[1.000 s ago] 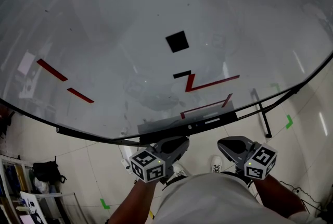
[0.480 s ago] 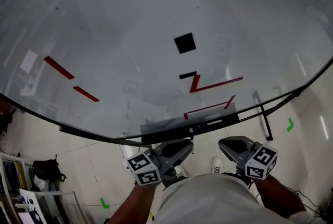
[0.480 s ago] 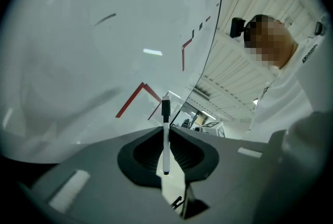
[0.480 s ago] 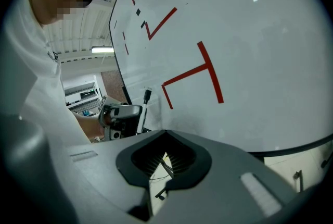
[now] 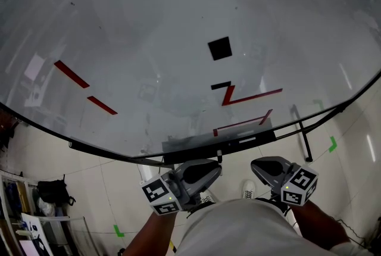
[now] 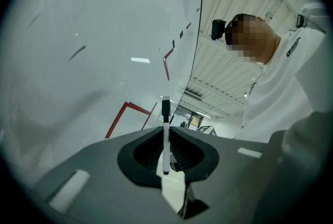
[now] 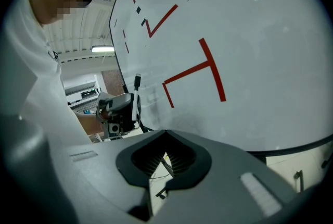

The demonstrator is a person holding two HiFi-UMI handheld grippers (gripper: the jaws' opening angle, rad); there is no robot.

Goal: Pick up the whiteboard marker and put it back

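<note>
Gripping the slim, black-capped whiteboard marker (image 6: 165, 139) upright, the left gripper's (image 6: 165, 130) ribbed jaws are sitting below the glossy whiteboard (image 5: 149, 28); both gripper views are showing this plainly. Right gripper (image 7: 165, 135) jaws are resting together, empty.

Beneath you, pale floor tiles (image 5: 89, 180) carry green tape marks (image 5: 331, 142); a cluttered shelf (image 5: 21, 216) stands near left

marker (image 6: 165, 113) in left claw (image 6: 166, 130) | right claw (image 7: 166, 133) beside | whiteboard (image 5: 119, 22) ahead

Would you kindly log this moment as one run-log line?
left gripper: shut on whiteboard marker | right gripper: shut, empty | whiteboard: in front, red marks
</note>
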